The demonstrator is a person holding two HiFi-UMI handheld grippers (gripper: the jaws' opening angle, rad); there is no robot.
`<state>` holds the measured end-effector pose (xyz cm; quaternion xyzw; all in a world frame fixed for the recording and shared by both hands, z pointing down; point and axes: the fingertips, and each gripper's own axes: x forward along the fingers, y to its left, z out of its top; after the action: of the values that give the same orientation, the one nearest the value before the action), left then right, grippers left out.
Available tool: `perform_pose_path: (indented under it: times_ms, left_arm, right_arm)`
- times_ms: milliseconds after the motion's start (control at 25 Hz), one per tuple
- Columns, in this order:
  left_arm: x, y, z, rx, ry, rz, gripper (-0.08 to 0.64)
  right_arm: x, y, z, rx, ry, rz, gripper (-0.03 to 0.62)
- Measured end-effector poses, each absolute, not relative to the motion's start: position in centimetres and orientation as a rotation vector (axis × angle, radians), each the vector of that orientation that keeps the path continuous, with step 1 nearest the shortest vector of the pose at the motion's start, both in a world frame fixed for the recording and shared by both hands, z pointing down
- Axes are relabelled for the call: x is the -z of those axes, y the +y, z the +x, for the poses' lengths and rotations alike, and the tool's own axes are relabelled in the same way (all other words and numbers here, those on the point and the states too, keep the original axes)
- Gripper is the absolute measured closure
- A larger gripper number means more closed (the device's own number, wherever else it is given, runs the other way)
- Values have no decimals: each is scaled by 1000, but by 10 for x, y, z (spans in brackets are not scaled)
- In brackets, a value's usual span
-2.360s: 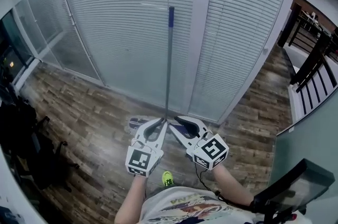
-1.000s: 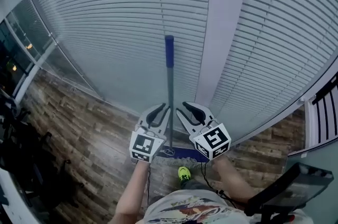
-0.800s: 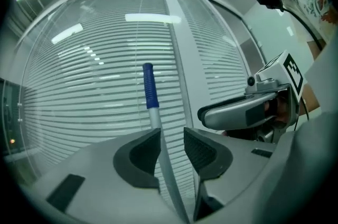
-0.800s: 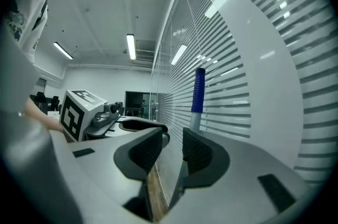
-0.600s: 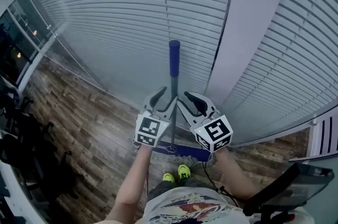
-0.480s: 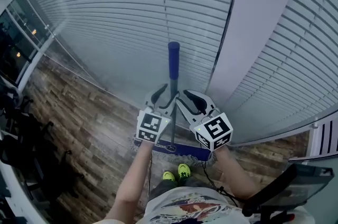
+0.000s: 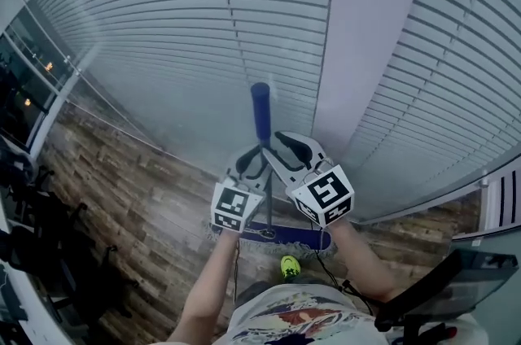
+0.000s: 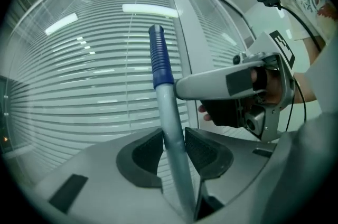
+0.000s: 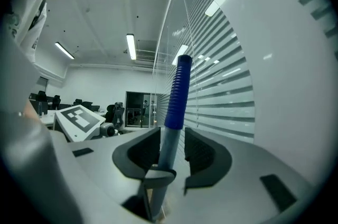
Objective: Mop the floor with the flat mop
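The flat mop stands upright in front of me. Its grey pole point(image 7: 267, 205) ends in a blue grip point(image 7: 260, 111), and its blue head point(image 7: 285, 236) lies on the wood floor by my feet. My left gripper point(image 7: 252, 163) has the pole point(image 8: 169, 128) between its pads. Those jaws are closing and do not clamp it. My right gripper point(image 7: 278, 151) sits just above it on the same pole point(image 9: 170, 143). Its jaws are opening, and a gap shows beside one pad. The blue grip point(image 9: 178, 93) rises above both.
A glass wall with closed blinds point(image 7: 163, 26) and a white pillar point(image 7: 366, 34) stand close ahead. Dark office chairs point(image 7: 32, 238) crowd the left side and a black seat back point(image 7: 456, 286) sits at lower right. My green shoe point(image 7: 289, 264) is behind the mop head.
Both grippers have come closer together on the pole, just under the blue grip. The left jaws have spread from a tight close. The mop now stands nearer the blinds.
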<state>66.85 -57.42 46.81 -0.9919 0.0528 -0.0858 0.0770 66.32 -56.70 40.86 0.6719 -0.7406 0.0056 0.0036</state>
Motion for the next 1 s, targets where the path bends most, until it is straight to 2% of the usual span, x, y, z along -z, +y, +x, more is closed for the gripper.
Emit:
perform_pose_path:
  times_ms: [120,280,520,760,1000]
  left_arm:
    - [-487,-552,652,262,152,-2976,425]
    - [-462,-532,648,260,153,-2974,426]
    - [-483,-489,595,259,160,-2953,430]
    - [-428,-427,522,241,111,-2887,430]
    - [-386,-348,450,-7,-227,-2801,410]
  right_arm:
    - [-414,-553,644,10,-2339,2112,441]
    - [-371,-544,639,74,-2345,2090,419]
    - [-369,-516,588,215,-2318,2037,419]
    - [-315,-452,506,204,-2383,2003,440]
    - [-314,-377,417,163,-2519,1910,459]
